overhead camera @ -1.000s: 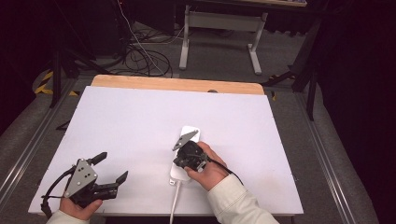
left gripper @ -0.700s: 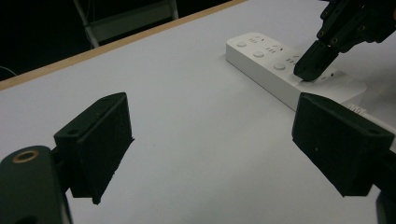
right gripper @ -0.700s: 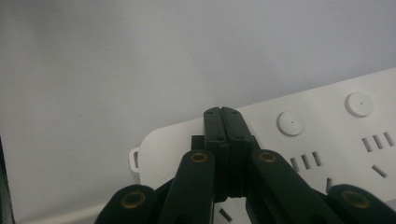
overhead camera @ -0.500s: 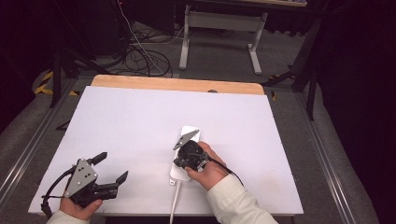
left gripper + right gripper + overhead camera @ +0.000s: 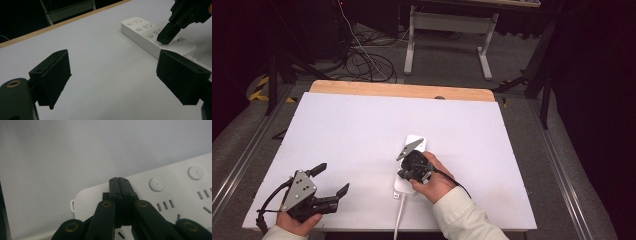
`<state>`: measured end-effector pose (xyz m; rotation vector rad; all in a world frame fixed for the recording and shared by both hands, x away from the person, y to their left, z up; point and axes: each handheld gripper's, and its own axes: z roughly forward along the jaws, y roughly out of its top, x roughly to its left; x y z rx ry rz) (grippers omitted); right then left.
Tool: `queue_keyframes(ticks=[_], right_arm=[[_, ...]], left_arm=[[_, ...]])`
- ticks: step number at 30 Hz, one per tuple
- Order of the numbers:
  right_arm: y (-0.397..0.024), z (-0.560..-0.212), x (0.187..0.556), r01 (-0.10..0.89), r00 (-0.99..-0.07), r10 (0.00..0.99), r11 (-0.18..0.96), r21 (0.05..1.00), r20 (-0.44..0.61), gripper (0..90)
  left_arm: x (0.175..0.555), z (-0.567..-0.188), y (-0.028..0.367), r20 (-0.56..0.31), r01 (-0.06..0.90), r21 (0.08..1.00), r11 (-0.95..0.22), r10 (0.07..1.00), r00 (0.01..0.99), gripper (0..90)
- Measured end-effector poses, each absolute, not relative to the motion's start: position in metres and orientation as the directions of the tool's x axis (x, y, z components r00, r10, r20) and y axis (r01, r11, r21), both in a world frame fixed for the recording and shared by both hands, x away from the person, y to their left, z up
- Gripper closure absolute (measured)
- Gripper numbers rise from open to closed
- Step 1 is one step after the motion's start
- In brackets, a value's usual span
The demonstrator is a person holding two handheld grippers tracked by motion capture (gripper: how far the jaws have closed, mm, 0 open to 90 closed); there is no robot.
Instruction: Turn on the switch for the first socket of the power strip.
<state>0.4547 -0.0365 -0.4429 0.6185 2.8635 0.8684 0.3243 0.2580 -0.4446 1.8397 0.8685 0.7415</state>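
**Closed jaws pressing down on the power strip**

The right gripper (image 5: pixel 118 185), jaws pressed together and pinching nothing, is touching its tip to the white power strip (image 5: pixel 414 145) near the table's (image 5: pixel 337 130) front, seemingly working a button. Whether it has switched is unclear. The left gripper (image 5: pixel 331 179) is waiting spread, well apart.

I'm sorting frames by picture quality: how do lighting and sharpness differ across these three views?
High view: table evenly lit, room beyond dark. Left gripper view: power strip fairly sharp, its near jaws dim and slightly soft. Right gripper view: shut right gripper up close, power strip buttons readable, grey vignetting toward the corners.
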Motion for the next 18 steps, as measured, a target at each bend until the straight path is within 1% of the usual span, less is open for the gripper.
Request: queue_keyframes(ticks=[15,18], right_arm=[[-0.0369,-0.444,0.4568,0.364,-0.913,0.405,0.756,0.544,0.05,90.0],[-0.0369,-0.444,0.4555,0.358,-0.914,0.405,0.756,0.548,0.039,90.0]], left_arm=[[0.3237,-0.444,0.2583,0.129,0.245,0.917,-0.314,0.816,0.563,12.9],[0.3238,-0.4442,0.258,0.125,0.247,0.918,-0.311,0.817,0.563,12.9]])
